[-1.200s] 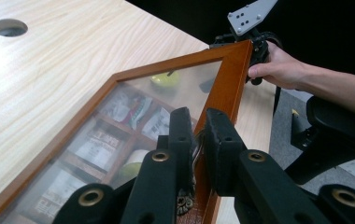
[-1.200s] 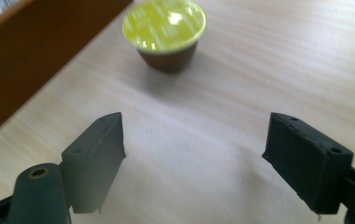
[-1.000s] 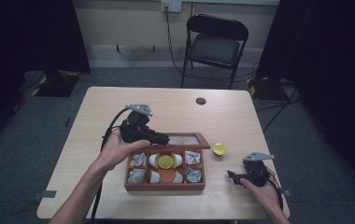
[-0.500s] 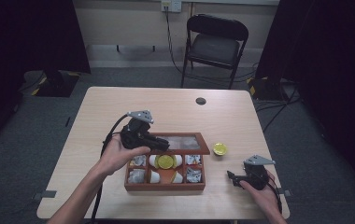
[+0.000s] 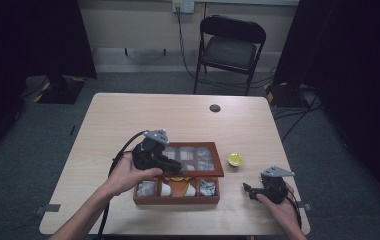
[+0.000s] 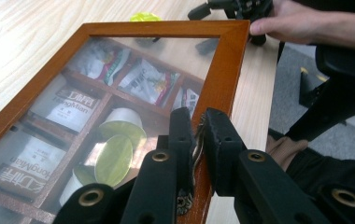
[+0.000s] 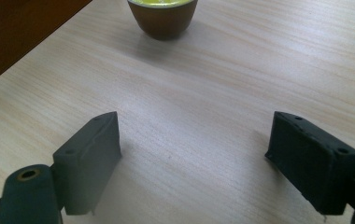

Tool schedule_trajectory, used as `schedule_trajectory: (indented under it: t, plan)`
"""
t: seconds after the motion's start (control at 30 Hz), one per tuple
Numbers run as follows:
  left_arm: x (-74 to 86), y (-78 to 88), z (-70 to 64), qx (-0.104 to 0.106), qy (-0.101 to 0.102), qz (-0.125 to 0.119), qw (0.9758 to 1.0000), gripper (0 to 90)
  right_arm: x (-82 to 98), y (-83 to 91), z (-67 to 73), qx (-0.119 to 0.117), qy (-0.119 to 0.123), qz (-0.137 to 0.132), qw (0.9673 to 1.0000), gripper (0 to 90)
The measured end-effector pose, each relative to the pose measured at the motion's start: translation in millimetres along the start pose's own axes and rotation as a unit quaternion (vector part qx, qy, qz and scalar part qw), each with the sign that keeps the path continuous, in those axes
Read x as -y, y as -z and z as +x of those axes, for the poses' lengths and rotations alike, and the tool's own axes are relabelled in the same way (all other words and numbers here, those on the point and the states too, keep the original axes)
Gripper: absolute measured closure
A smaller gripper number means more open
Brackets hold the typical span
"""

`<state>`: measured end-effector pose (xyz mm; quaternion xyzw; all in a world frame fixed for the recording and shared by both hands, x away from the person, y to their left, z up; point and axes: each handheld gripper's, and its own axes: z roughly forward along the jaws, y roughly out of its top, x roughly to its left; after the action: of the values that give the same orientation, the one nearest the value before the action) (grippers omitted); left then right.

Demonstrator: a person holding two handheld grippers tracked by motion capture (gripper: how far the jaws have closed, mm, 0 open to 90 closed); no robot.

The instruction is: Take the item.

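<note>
1. On the pale wood-grain table (image 5: 128, 120), a rectangular reddish-brown wooden box (image 5: 178, 195) is sitting near the front edge, its inside divided into small compartments.
2. Over the box, a glass-paned lid (image 5: 198, 160) with a matching wooden frame is being held partly raised, tilting above the rear compartments.
3. Gripping that lid, the left gripper (image 6: 198, 128) is pinching the frame's edge between its two blocky black jaws, with a small metal fitting showing in the narrow gap.
4. Through the glass, crinkled foil sachets (image 6: 150, 81), flat printed packets (image 6: 66, 105) and round capsules with shiny yellow-green tops (image 6: 112, 158) are lying in separate compartments.
5. Just beside the box's right end, a small round brown cup with a yellow top (image 5: 236, 159) is standing upright on the table, apart from the box.
6. Near the front right corner, the right gripper (image 5: 248, 189) is resting on the table in the person's hand, its matte black jaws spread wide and holding nothing, pointing toward the cup.
</note>
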<state>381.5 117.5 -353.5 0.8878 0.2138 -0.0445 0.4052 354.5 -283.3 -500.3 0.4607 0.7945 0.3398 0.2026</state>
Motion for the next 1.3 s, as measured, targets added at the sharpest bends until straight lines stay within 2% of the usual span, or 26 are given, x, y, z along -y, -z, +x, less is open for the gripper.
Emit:
schedule_trajectory:
  t: [0.27, 0.33, 0.37, 0.4, 0.43, 0.63, 0.83, 0.97, 1.03, 1.2, 1.3]
  plan:
    - [7.9, -7.4, -6.7, -0.01, -0.015, 0.008, 0.9998, 81.8, -0.1, -0.1, 0.1, 0.001, 0.0, 0.0, 1.0, 16.2]
    - [9.5, -9.3, -6.4, -0.008, -0.023, 0.016, 0.9996, 81.9, -0.1, -0.1, 0.1, 0.001, -0.001, 0.0, 1.0, 16.2]
    - [10.6, -11.2, -7.4, -0.008, -0.021, 0.016, 0.9996, 81.9, -0.2, -0.1, 0.1, 0.001, -0.001, 0.0, 1.0, 16.2]
    - [11.4, -12.0, -7.1, -0.008, -0.029, 0.024, 0.9992, 81.9, -0.2, -0.1, 0.1, 0.001, -0.001, 0.0, 1.0, 16.2]
    - [12.4, -13.2, -7.6, -0.007, -0.026, 0.023, 0.9994, 82.0, -0.2, -0.1, 0.1, 0.001, -0.001, 0.0, 1.0, 16.2]
    - [14.6, -19.5, -9.7, -0.009, -0.035, 0.046, 0.9983, 82.1, -0.2, -0.1, 0.0, 0.001, -0.001, 0.0, 1.0, 16.2]
    - [20.0, -26.3, -9.3, -0.003, -0.033, 0.05, 0.9982, 82.2, -0.3, -0.3, 0.1, 0.002, -0.001, 0.0, 1.0, 16.2]
    - [22.3, -30.8, -9.3, -0.001, -0.039, 0.061, 0.9974, 82.4, -0.4, -0.3, 0.1, 0.002, -0.001, 0.0, 1.0, 16.2]
    - [23.4, -33.8, -9.5, -0.004, -0.036, 0.066, 0.9972, 82.4, -0.5, -0.4, 0.0, 0.002, -0.002, 0.001, 1.0, 16.2]
    - [25.6, -37.4, -8.9, 0.003, -0.035, 0.073, 0.9967, 82.5, -0.5, -0.4, 0.0, 0.002, -0.002, 0.001, 1.0, 16.2]
    - [27.7, -41.3, -9.5, -0.001, -0.033, 0.077, 0.9965, 82.6, -0.5, -0.3, 0.1, 0.002, -0.002, 0.001, 1.0, 16.2]
